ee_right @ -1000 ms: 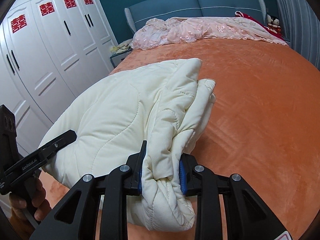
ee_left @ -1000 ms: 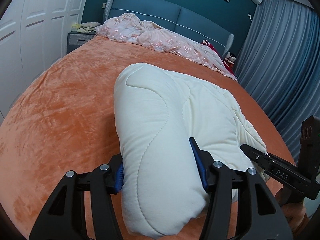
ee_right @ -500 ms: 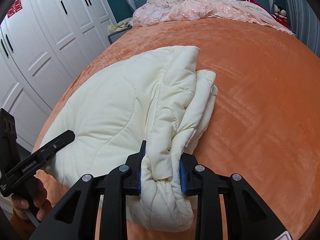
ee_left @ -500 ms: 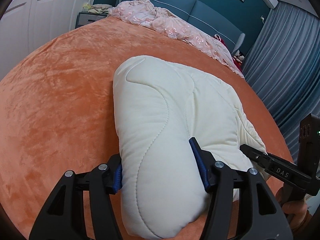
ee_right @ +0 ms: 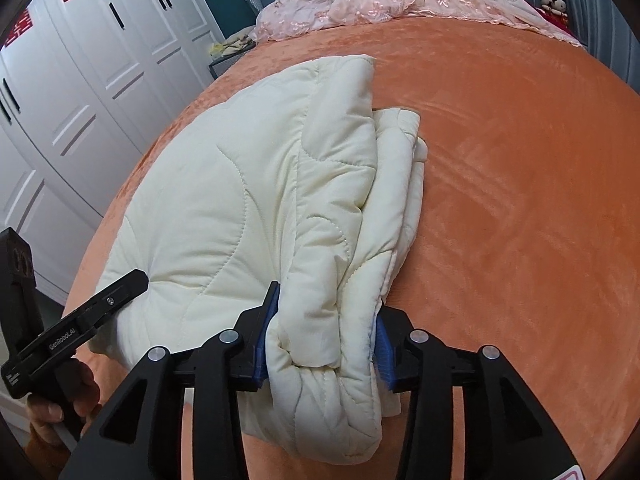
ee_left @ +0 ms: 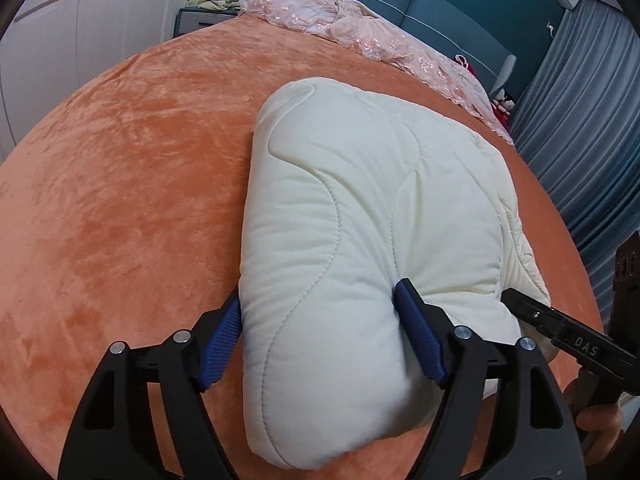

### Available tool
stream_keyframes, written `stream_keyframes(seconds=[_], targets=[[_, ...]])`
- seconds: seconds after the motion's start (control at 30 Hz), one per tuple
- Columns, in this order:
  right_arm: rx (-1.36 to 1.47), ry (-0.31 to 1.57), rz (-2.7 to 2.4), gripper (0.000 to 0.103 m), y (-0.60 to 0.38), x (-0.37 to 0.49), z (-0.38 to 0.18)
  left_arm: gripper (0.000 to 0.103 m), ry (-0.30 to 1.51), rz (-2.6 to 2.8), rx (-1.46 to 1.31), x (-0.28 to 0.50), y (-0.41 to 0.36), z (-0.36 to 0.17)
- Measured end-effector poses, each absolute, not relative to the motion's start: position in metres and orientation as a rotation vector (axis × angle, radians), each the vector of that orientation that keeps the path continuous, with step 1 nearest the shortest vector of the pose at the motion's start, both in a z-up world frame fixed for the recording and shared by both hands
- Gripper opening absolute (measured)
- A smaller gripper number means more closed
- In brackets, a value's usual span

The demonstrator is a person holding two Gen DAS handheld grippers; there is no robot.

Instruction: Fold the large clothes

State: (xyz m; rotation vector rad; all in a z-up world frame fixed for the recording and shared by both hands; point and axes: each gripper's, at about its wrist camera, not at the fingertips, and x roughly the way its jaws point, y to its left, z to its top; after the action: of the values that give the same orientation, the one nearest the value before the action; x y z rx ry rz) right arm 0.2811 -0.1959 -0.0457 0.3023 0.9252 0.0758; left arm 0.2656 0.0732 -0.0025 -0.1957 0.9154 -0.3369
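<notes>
A cream quilted padded garment [ee_left: 360, 216] lies folded in a thick bundle on the orange bed cover [ee_left: 120, 184]. My left gripper [ee_left: 320, 316] is shut on the bundle's near left end, blue pads pressed into the padding. My right gripper [ee_right: 324, 328] is shut on the bunched layers at the near right end of the garment [ee_right: 256, 200]. The right gripper also shows in the left wrist view [ee_left: 568, 336], and the left gripper in the right wrist view [ee_right: 80, 320].
A pink lace cover [ee_left: 360, 32] lies bunched along the blue headboard [ee_left: 440, 4]. White wardrobes [ee_right: 80, 80] stand along the left of the bed, a nightstand [ee_left: 200, 20] by its head, grey curtains [ee_left: 580, 120] on the right.
Both grippers, still holding the garment, have moved forward and lower over the bed. The bundle now lies flatter on the cover.
</notes>
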Motion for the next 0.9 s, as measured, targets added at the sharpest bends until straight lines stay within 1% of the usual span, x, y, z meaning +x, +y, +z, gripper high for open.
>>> stream_keyframes(seconds=[0.07,0.23,0.27,0.33,0.37,0.4,0.5,0.67,0.73,0.8,0.9], targets=[[0.327,0.929,0.062,0.049,-0.202,0.273,-0.037,0.074,0.918,-0.296,-0.137,0.258,0.072,0.011],[0.324,0.87,-0.01,0.049,-0.216,0.236,-0.001,0.074,0.918,-0.158,-0.002,0.232,0.069,0.049],[0.306,0.859,-0.012,0.047,-0.214,0.229,0.005,0.074,0.917,-0.139,0.007,0.228,0.068,0.056],[0.277,0.866,0.018,0.031,-0.205,0.219,0.014,0.074,0.928,-0.118,0.011,0.22,0.062,0.064],[0.256,0.875,0.029,0.017,-0.198,0.218,0.016,0.074,0.939,-0.106,0.007,0.217,0.059,0.065],[0.229,0.887,0.042,0.012,-0.191,0.218,0.018,0.074,0.953,-0.097,-0.001,0.216,0.056,0.065],[0.169,0.906,0.059,0.006,-0.175,0.224,0.016,0.074,0.995,-0.068,-0.006,0.217,0.046,0.056],[0.139,0.99,0.029,0.005,-0.171,0.244,-0.009,0.074,1.047,-0.031,0.012,0.224,0.033,0.04],[0.131,1.024,0.013,0.004,-0.171,0.25,-0.023,0.076,1.057,-0.021,0.024,0.226,0.029,0.036],[0.14,1.05,0.011,0.001,-0.172,0.252,-0.034,0.076,1.071,-0.016,0.03,0.228,0.026,0.031],[0.14,1.074,0.01,0.0,-0.171,0.255,-0.047,0.076,1.086,-0.011,0.039,0.228,0.022,0.022]])
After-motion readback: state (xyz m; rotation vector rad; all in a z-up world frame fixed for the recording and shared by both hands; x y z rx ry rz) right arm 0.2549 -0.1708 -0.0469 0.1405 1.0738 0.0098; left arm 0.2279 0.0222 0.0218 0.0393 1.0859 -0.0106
